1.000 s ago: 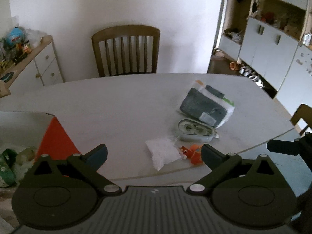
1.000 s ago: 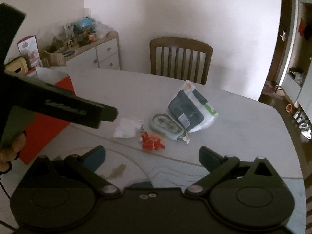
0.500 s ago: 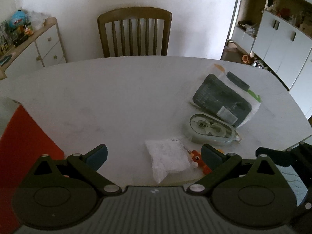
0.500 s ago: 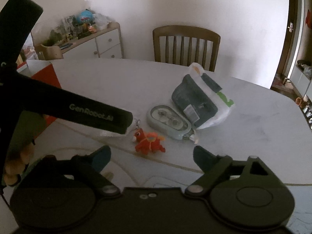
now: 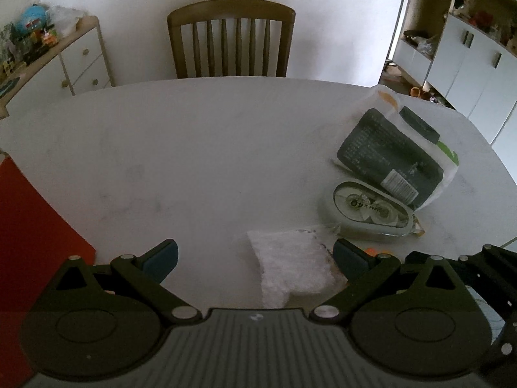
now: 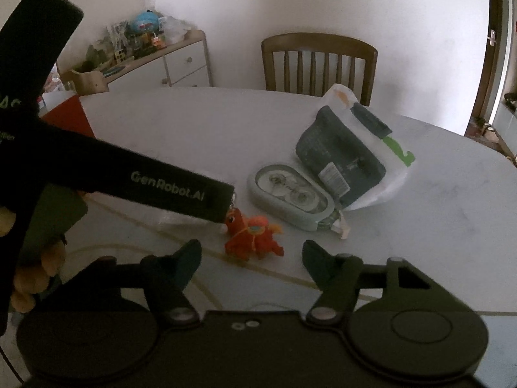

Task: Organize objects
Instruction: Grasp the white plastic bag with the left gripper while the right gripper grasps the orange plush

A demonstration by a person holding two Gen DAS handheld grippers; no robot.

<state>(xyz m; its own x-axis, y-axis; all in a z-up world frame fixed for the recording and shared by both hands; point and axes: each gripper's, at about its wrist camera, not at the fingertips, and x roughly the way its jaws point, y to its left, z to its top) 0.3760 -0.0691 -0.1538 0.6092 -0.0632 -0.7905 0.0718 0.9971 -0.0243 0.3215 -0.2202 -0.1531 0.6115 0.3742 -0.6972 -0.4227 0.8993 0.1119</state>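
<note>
Counter (image 5: 200, 148): pale grey-white, faintly marbled, thin tan curved lines near its front edge. Plush toy (image 6: 253, 237): red-orange, small teal and yellow patch. Oval case (image 6: 289, 195): pale grey-green, clear lid. Pouch (image 6: 342, 158): dark slate grey, white barcode label, in a white bag (image 6: 392, 174) with green print. Crumpled packet (image 5: 292, 266): white. Box (image 5: 29, 226): red-orange. Chair (image 5: 231, 40): brown wood, slatted.

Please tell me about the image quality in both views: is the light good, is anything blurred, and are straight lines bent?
Left wrist view: dim, light entering from the doorway at right; the table edge bows from fisheye; the white packet is sharp. Right wrist view: equally dim; the red plush toy is fairly sharp, the near left gripper body is a dark shape, and the corners darken.
</note>
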